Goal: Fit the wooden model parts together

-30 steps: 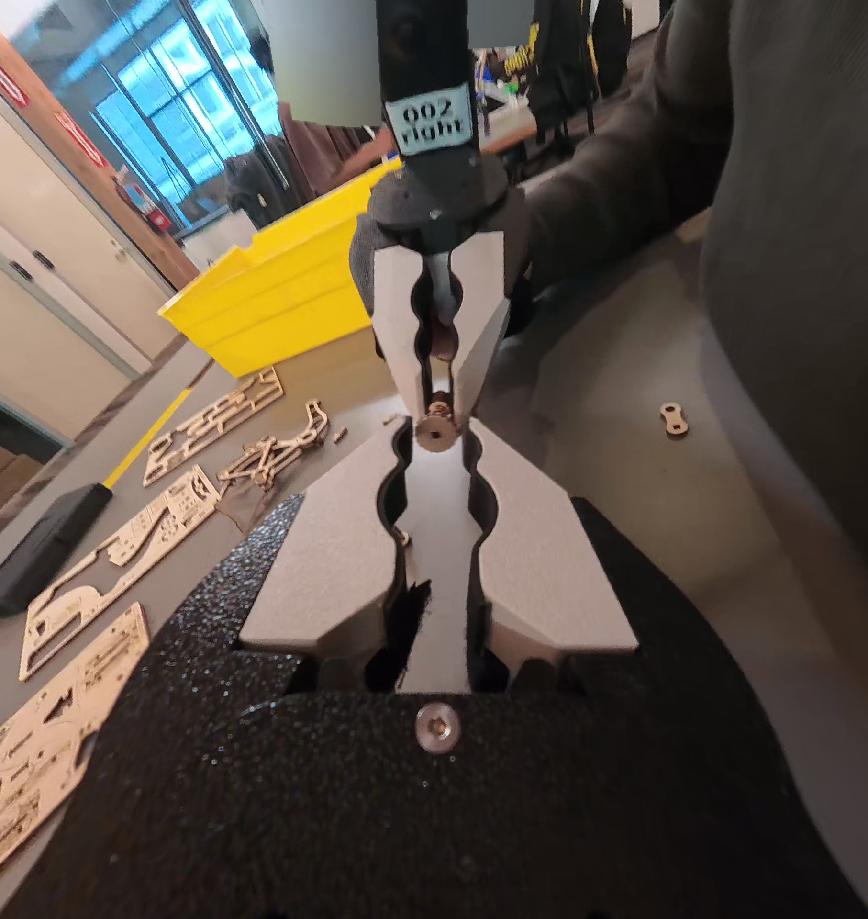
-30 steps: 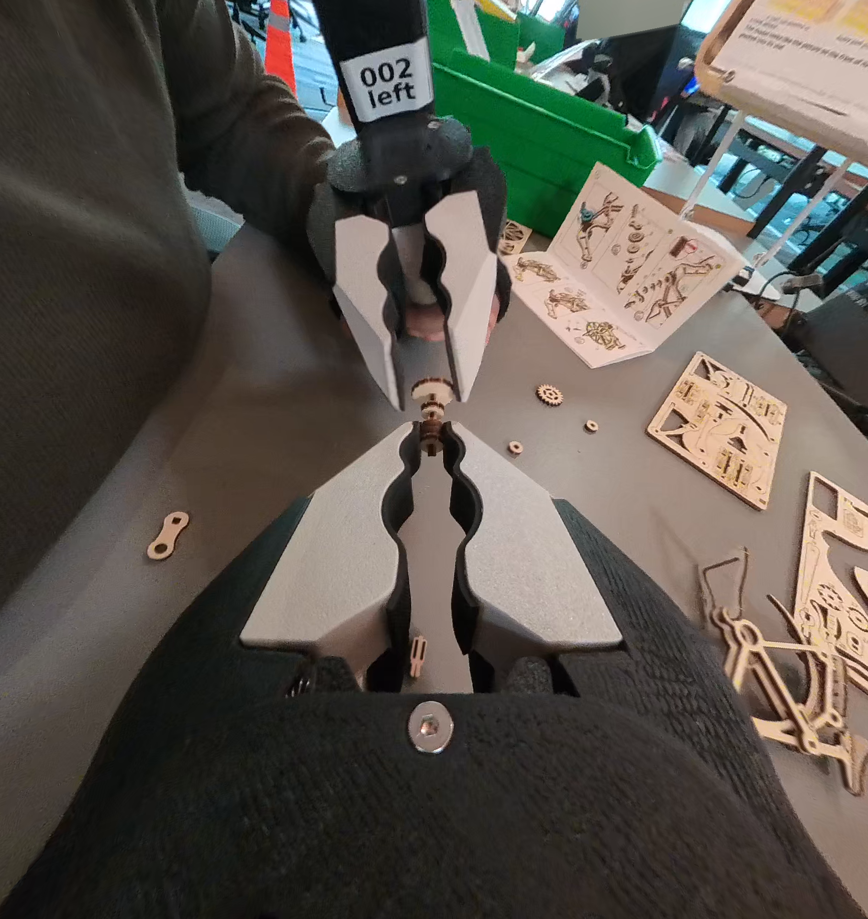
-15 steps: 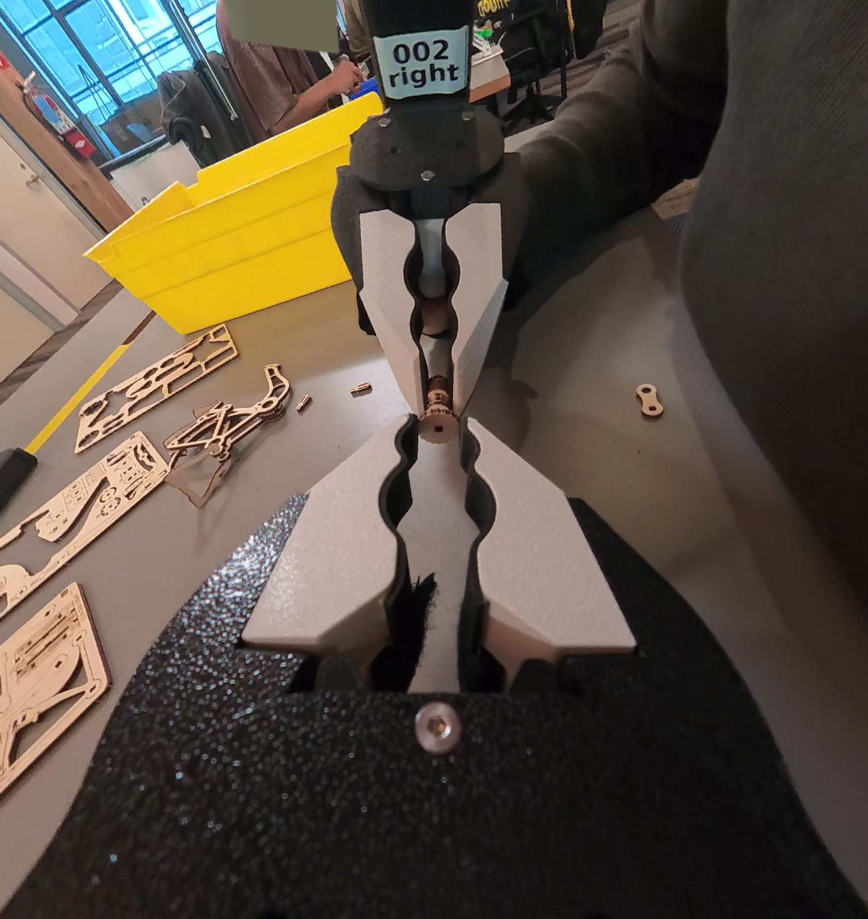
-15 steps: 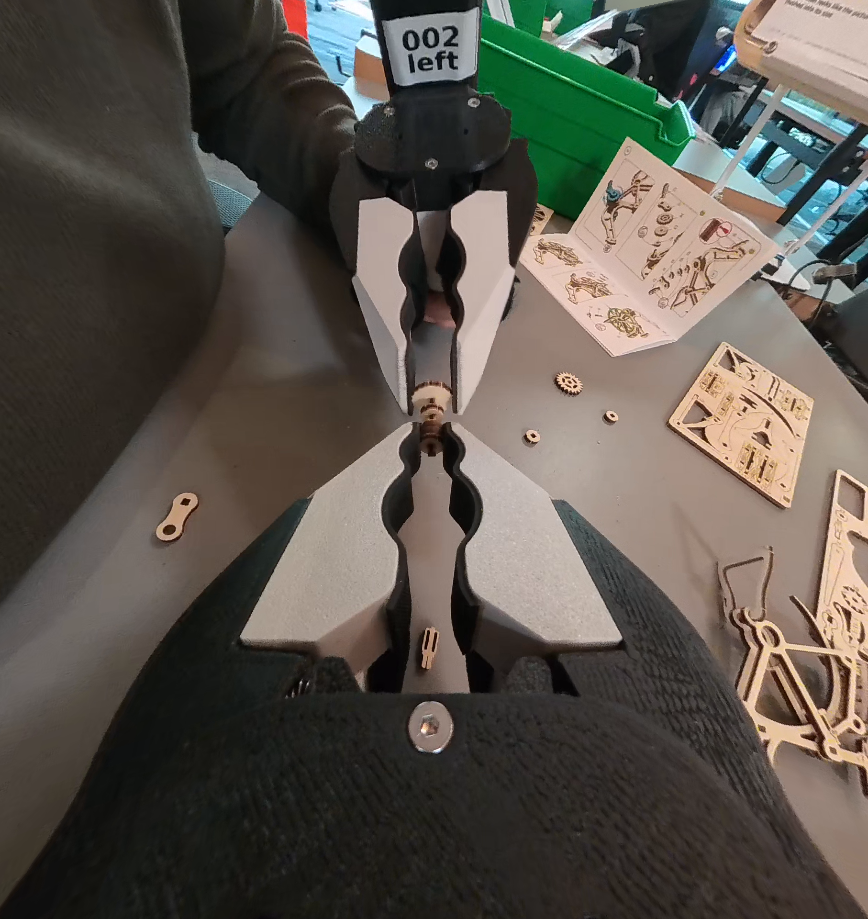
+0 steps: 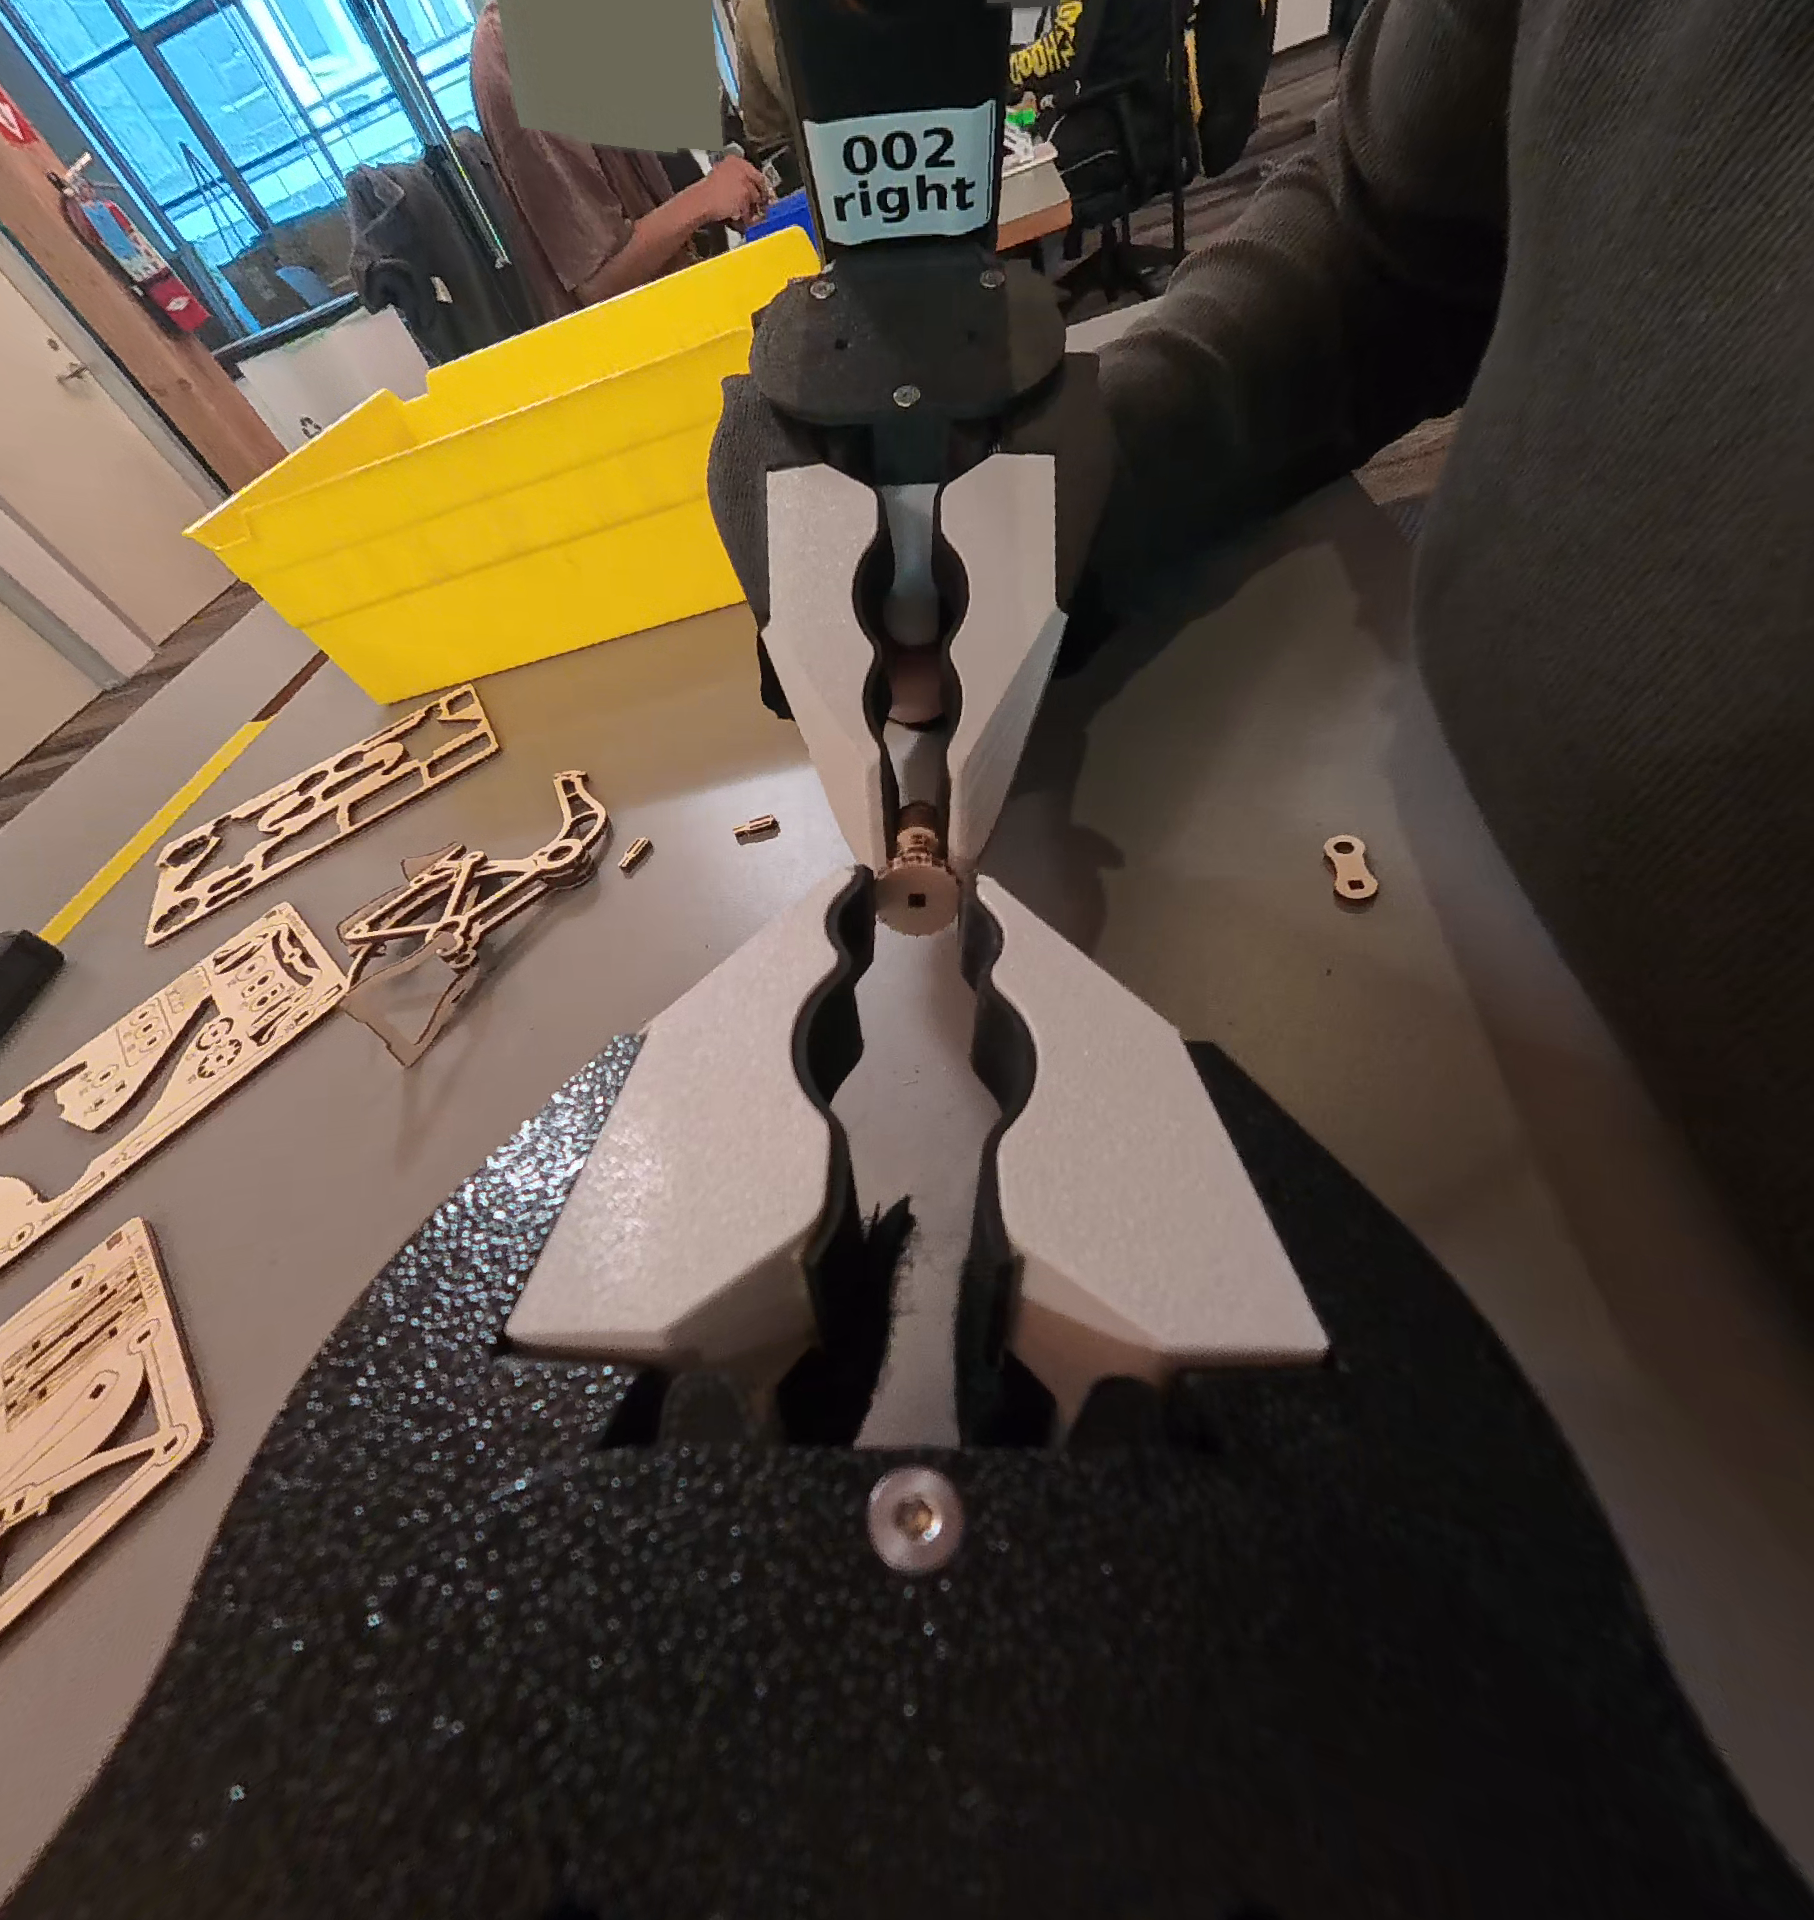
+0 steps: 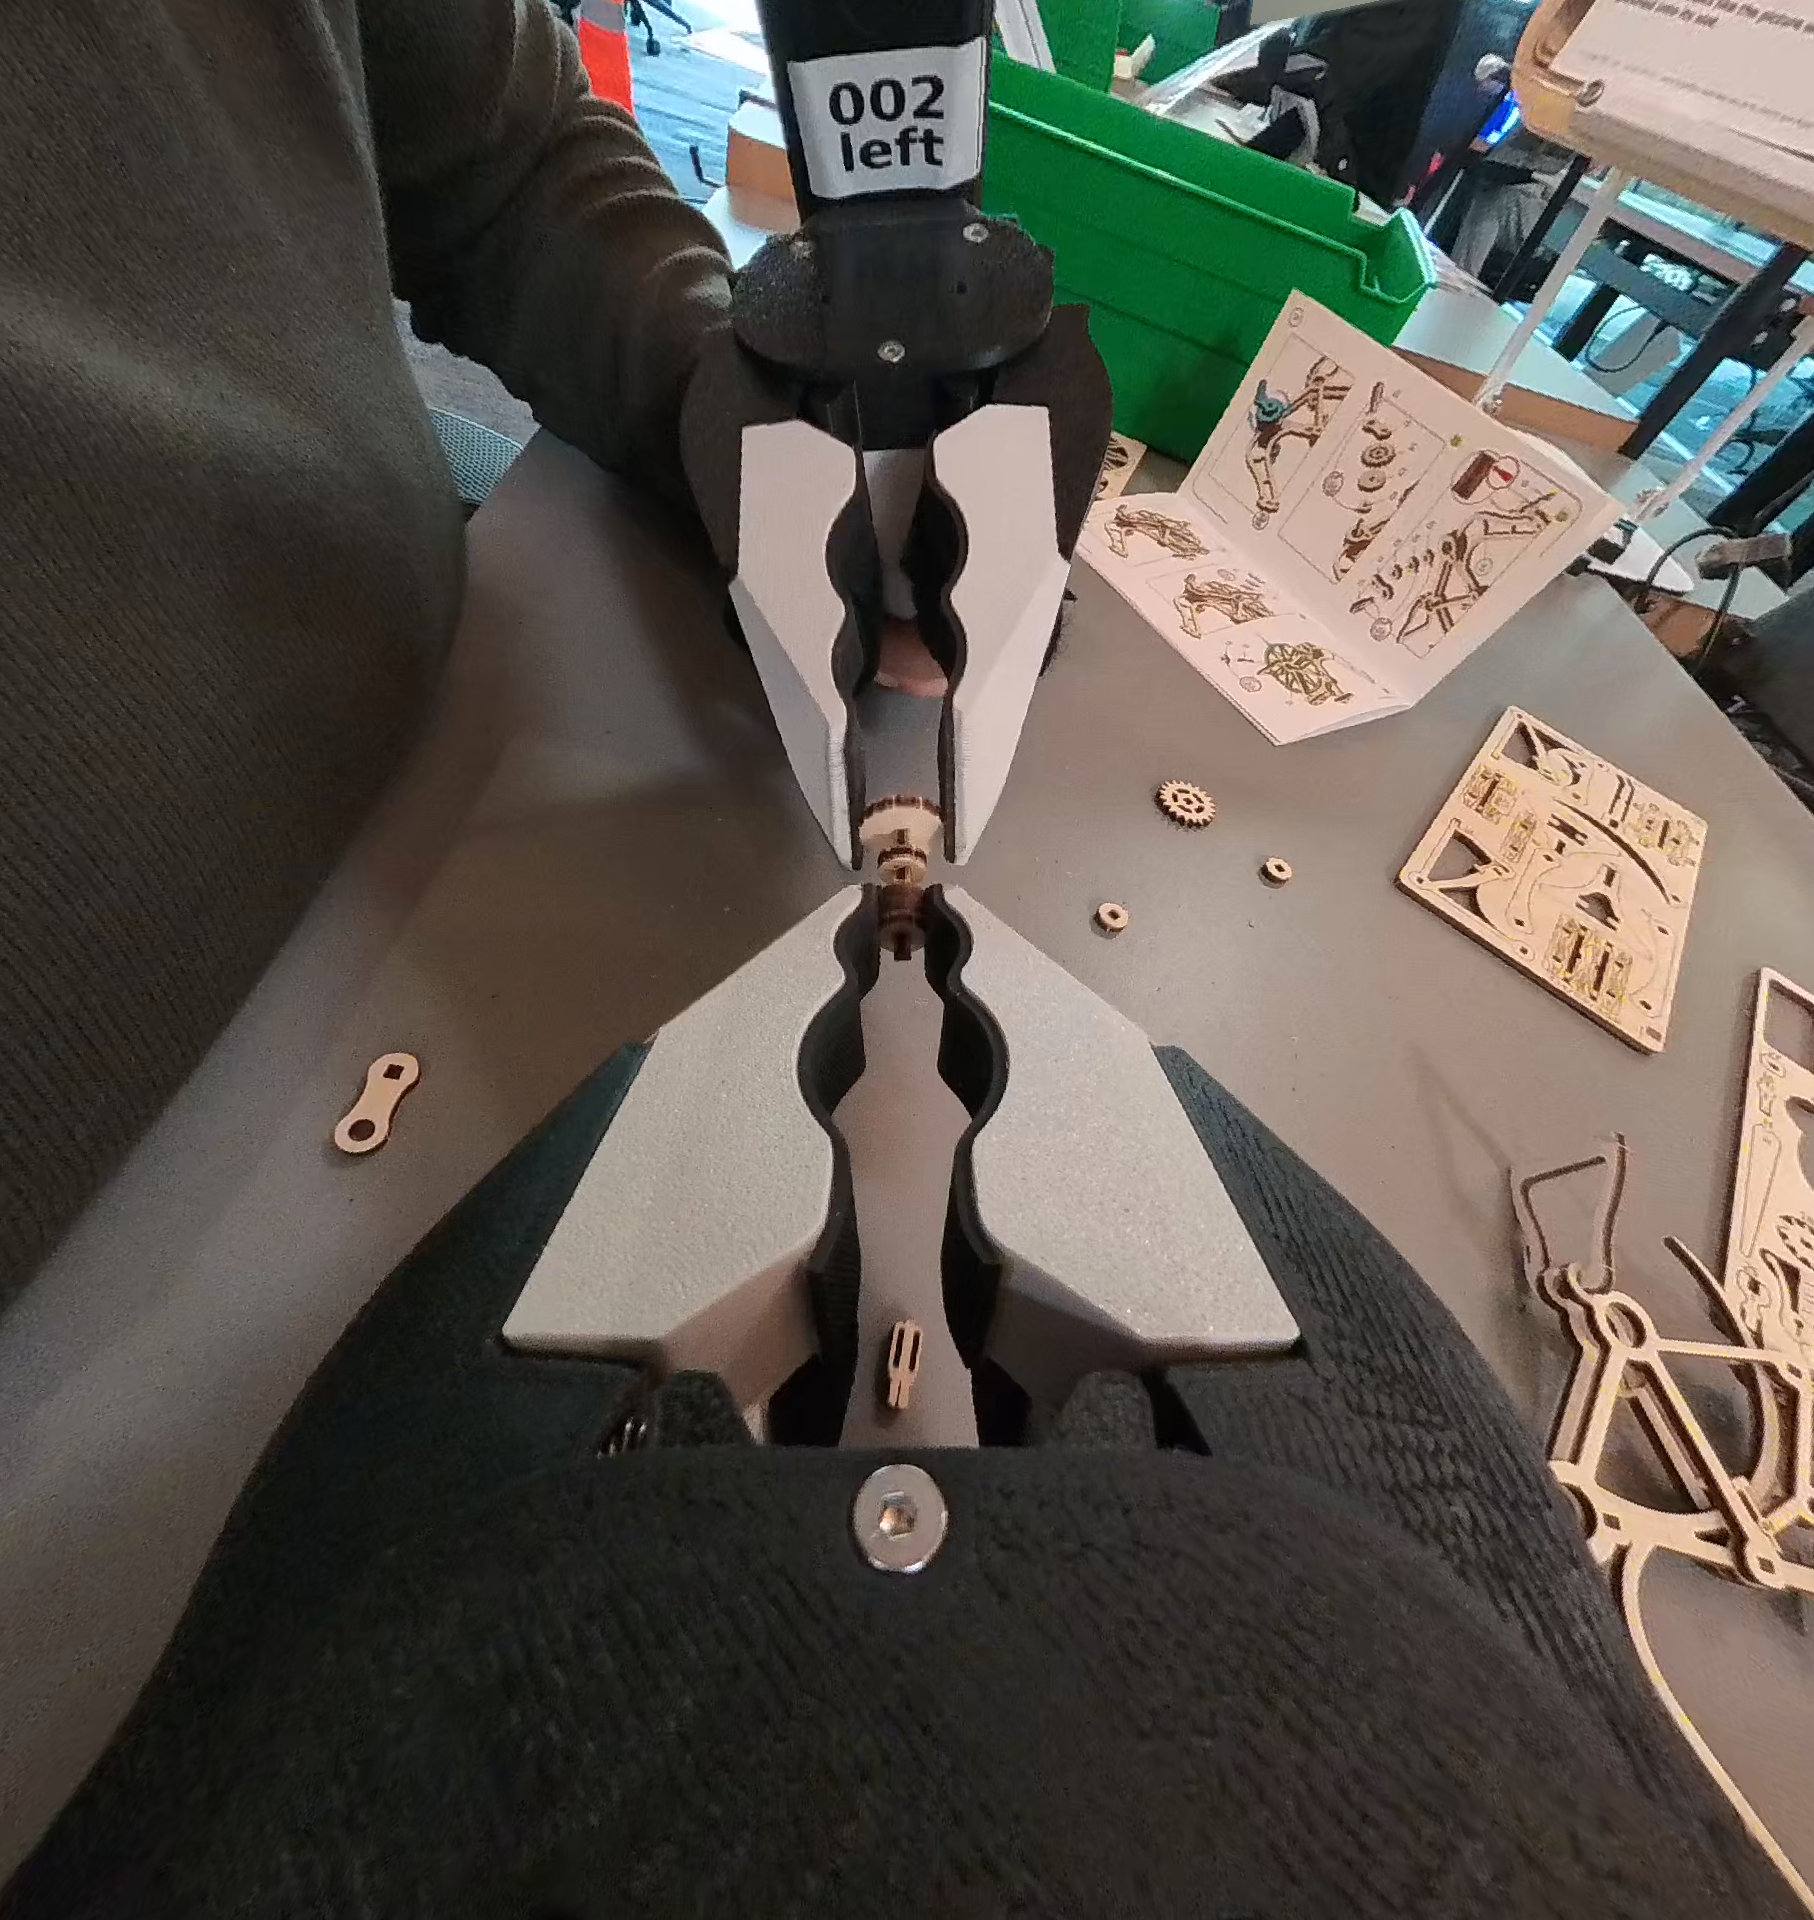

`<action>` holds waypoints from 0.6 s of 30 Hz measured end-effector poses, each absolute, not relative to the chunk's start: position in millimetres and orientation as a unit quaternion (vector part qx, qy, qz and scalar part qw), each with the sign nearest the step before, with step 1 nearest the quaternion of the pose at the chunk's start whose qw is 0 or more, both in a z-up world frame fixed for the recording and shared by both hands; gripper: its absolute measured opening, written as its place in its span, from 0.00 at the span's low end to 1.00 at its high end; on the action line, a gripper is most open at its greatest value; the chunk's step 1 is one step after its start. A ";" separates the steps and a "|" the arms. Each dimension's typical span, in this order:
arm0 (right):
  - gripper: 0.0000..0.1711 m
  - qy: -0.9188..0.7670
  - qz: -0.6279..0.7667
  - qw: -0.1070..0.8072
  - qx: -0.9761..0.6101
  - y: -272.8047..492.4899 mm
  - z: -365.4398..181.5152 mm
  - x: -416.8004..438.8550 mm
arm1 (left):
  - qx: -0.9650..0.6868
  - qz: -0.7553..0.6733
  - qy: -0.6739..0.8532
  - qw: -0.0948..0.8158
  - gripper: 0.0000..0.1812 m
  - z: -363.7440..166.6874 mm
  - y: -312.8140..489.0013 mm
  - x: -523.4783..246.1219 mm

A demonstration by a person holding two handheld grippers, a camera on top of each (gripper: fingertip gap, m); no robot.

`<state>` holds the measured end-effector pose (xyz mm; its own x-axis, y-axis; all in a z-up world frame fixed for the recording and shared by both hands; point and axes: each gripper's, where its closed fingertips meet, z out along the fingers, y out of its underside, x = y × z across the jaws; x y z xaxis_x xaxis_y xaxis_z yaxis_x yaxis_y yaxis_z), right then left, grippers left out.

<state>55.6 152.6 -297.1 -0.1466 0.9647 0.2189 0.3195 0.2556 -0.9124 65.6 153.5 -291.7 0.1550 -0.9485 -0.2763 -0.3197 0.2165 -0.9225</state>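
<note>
My left gripper is pinched tight on a round wooden disc with a small square hole in its face, held right at the fingertips. Tip to tip against it, my right gripper is clamped on a small dark wooden gear stack on a short axle. The two wooden pieces meet end to end in the narrow gap between the grippers, above the grey table; whether the axle is seated in the disc's hole I cannot quite tell, since the fingertips crowd the joint. From the right wrist view the disc shows as a pale toothed wheel in the left gripper's tips.

A little forked wooden pin shows between the bases of my right gripper's fingers. On the table near my sleeve lies a flat wooden link with a hole at each end. To the far side of the right gripper sit a loose gear and two small washers, then the open instruction leaflet, a green bin behind it, and cut-out wooden sheets.

In the left wrist view, a partly built wooden frame lies beside more punched sheets, with a yellow bin beyond.
</note>
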 end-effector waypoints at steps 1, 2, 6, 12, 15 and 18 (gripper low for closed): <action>0.03 -0.662 0.368 0.435 -0.487 152.6 -297.7 55.7 | -0.550 -0.298 0.578 0.525 0.08 -292.3 153.6 65.7; 0.03 -0.663 0.367 0.435 -0.487 152.6 -298.0 55.8 | -0.550 -0.297 0.578 0.525 0.08 -292.5 153.5 65.8; 0.03 -0.664 0.366 0.433 -0.487 152.4 -298.8 55.7 | -0.551 -0.298 0.579 0.522 0.08 -293.0 153.4 66.0; 0.03 -0.666 0.366 0.431 -0.487 152.0 -299.5 55.8 | -0.551 -0.296 0.582 0.520 0.08 -294.2 153.2 66.4; 0.03 -0.667 0.366 0.429 -0.487 151.5 -299.9 55.9 | -0.550 -0.295 0.584 0.518 0.08 -294.9 152.6 66.7; 0.03 -0.665 0.364 0.430 -0.490 153.2 -300.0 55.8 | -0.554 -0.291 0.582 0.519 0.08 -295.2 154.2 66.7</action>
